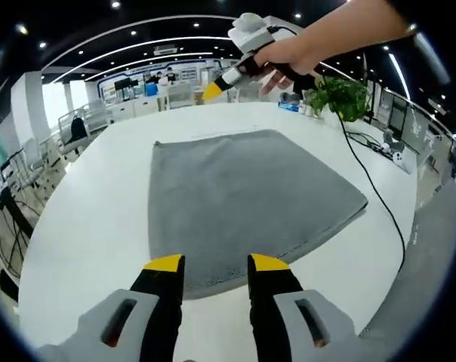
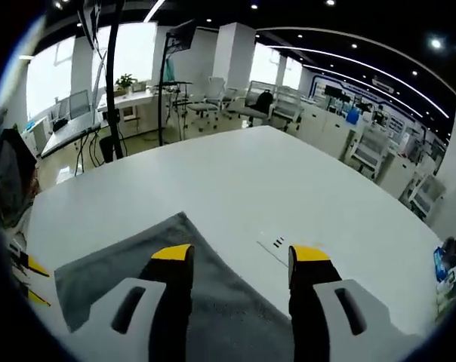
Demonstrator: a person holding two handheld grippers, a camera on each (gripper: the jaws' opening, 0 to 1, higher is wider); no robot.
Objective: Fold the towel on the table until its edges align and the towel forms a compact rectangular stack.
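A grey towel (image 1: 243, 200) lies spread flat on the white table (image 1: 92, 226). My left gripper (image 1: 217, 264) stands open just over the towel's near edge, with nothing between its yellow-tipped fingers. A hand holds my right gripper (image 1: 213, 91) in the air above the towel's far edge. In the right gripper view, my right gripper (image 2: 241, 254) is open over a corner of the towel (image 2: 107, 275), with cloth below its left finger and bare table (image 2: 288, 188) below the right one. The left gripper's yellow tips (image 2: 29, 281) peek in at the far left.
A potted plant (image 1: 341, 94) stands at the table's far right, and a black cable (image 1: 375, 188) runs across the table beside the towel. A small printed label (image 2: 275, 243) sits on the tabletop. Office desks and chairs (image 2: 213, 105) stand beyond the table.
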